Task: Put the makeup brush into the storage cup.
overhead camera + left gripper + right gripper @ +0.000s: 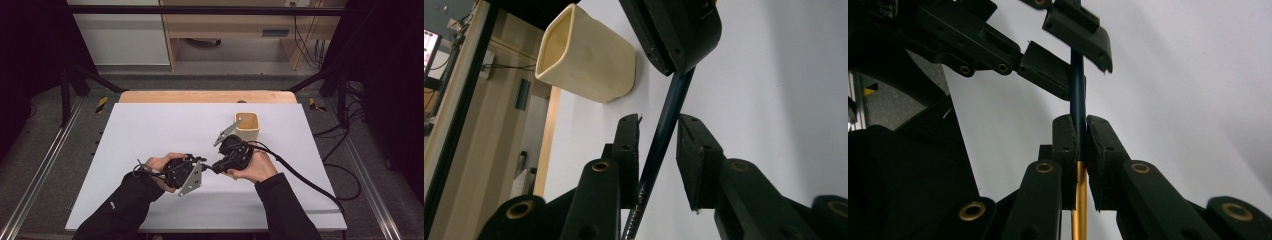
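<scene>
Cream cup (247,125) stands upright at upper right of the white surface (150,135), inside hard to make out. Below it, at frame centre, the right gripper (1082,131) is clamped on a dark-blue pen (1077,95) with a gold end. Left gripper (659,142) straddles the same pen, pads not clearly pressing; the pen's far ends are cut off.

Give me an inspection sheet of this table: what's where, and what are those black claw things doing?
Surface: white sheet over a wooden table.
Job's things: dark blue pen with a gold end, held above the sheet; cream cup upright, far right.
Clutter: nothing seen.
Grippers: right gripper shut on the pen; left gripper fingers either side of it, a gap on one side.
Cables: black cable trails from the right gripper; floor cables at right.
Surroundings: wooden furniture behind.
</scene>
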